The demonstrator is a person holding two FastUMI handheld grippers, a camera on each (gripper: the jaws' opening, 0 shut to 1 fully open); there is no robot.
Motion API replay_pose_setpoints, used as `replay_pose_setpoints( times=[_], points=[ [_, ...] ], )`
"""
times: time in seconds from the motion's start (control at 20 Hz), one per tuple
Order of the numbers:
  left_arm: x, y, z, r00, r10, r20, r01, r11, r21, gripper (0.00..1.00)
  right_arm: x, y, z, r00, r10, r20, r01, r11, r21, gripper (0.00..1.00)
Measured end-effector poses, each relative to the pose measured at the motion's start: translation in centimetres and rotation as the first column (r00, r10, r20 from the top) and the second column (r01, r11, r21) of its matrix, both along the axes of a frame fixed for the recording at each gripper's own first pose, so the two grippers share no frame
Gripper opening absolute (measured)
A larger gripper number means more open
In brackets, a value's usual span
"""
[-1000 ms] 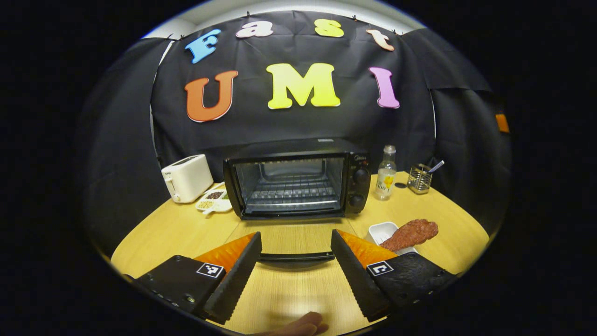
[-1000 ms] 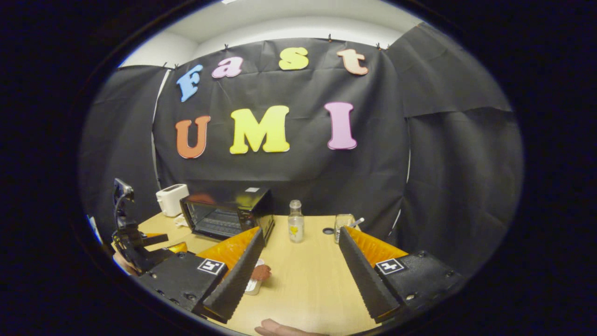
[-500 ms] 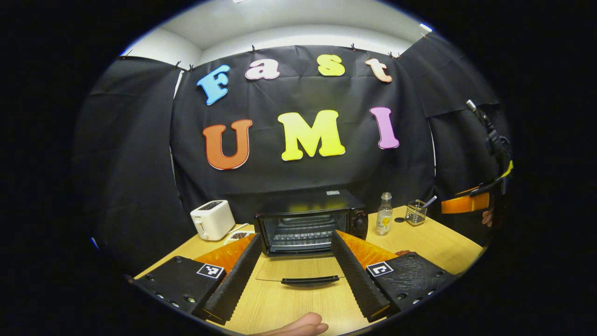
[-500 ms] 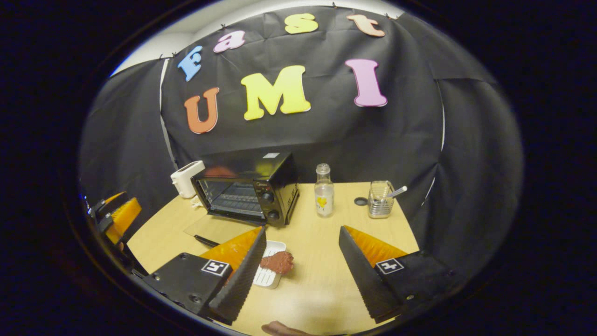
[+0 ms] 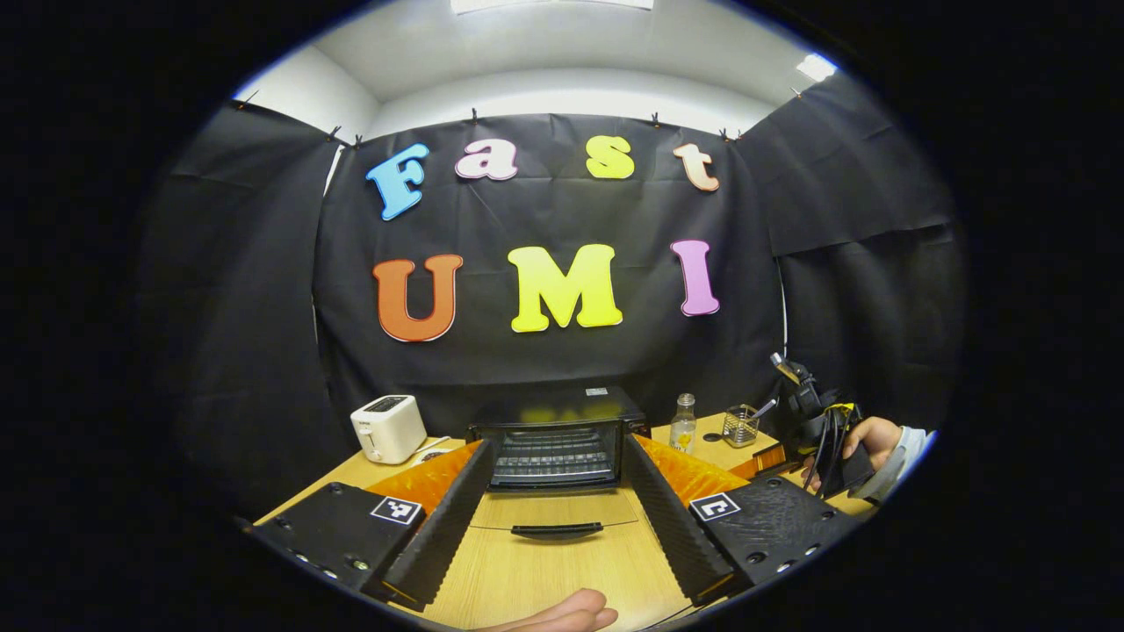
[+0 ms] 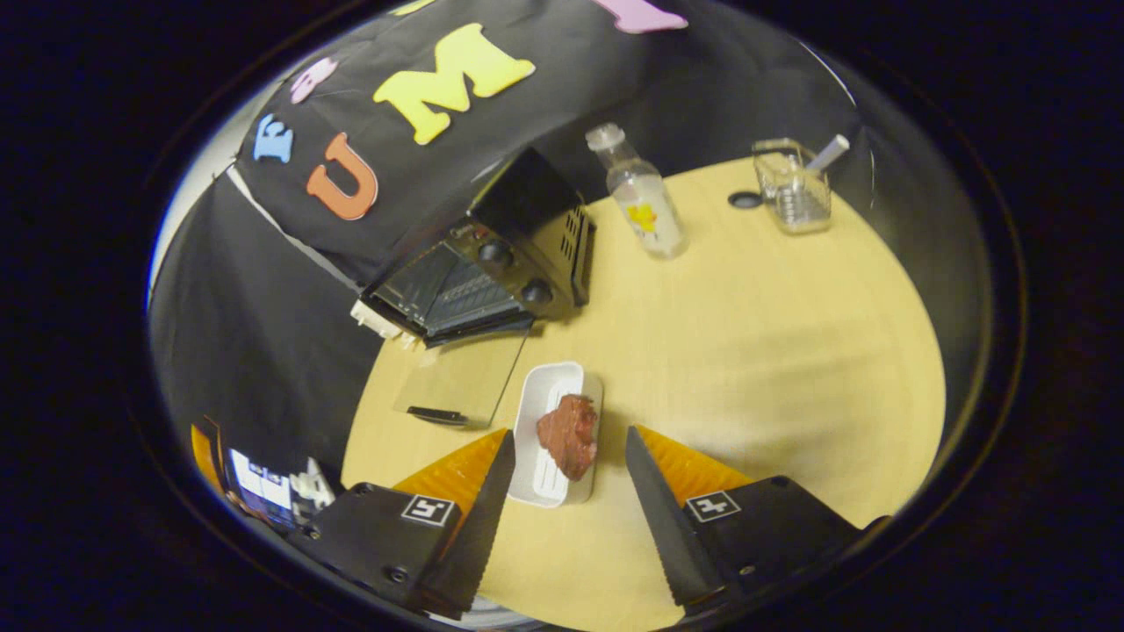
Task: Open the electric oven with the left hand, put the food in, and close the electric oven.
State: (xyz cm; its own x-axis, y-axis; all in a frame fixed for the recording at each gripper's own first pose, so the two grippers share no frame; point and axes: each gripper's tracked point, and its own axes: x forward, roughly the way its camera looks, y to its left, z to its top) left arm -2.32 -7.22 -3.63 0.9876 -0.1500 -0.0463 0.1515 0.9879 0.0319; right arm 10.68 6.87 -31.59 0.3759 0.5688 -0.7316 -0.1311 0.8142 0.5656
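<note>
The black electric oven [image 5: 555,409] stands at the back of the table, its glass door [image 5: 557,511] folded down flat and the rack bare. My left gripper [image 5: 557,441] is open, drawn back from the door handle [image 5: 557,530] with nothing between its fingers. In the right gripper view the oven [image 6: 496,254] is at upper left. A brown piece of meat [image 6: 562,421] lies on a white tray [image 6: 546,478] beside the door [image 6: 461,382]. My right gripper [image 6: 569,434] hangs open above the meat, a finger on either side, apart from it.
A white toaster [image 5: 386,427] stands left of the oven. A clear bottle [image 6: 641,193] and a wire holder [image 6: 790,189] stand to its right at the back. A hand [image 5: 869,439] holds the right gripper at the right. A fingertip [image 5: 566,610] shows at the bottom edge.
The left gripper has pulled back and up from the oven, leaving the door flat. The right gripper has tipped downward and moved over the tray, bringing the meat between its fingertips.
</note>
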Motion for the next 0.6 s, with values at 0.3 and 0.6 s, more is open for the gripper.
replay_pose_setpoints(
  times=[0.3,0.6],
  points=[
    [-0.3,0.8,-0.2,1.0,0.024,-0.007,-0.024,1.0,0.006,0.95,-0.8,0.5,-1.9,0.997,-0.004,-0.082,0.008,0.999,0.051,0.11],
    [-0.6,1.5,-0.2,1.0,0.029,-0.003,-0.029,1.0,-0.011,0.95,-1.8,-0.9,2.3,0.979,0.101,0.177,-0.073,0.985,-0.157,0.1]
  ],
)
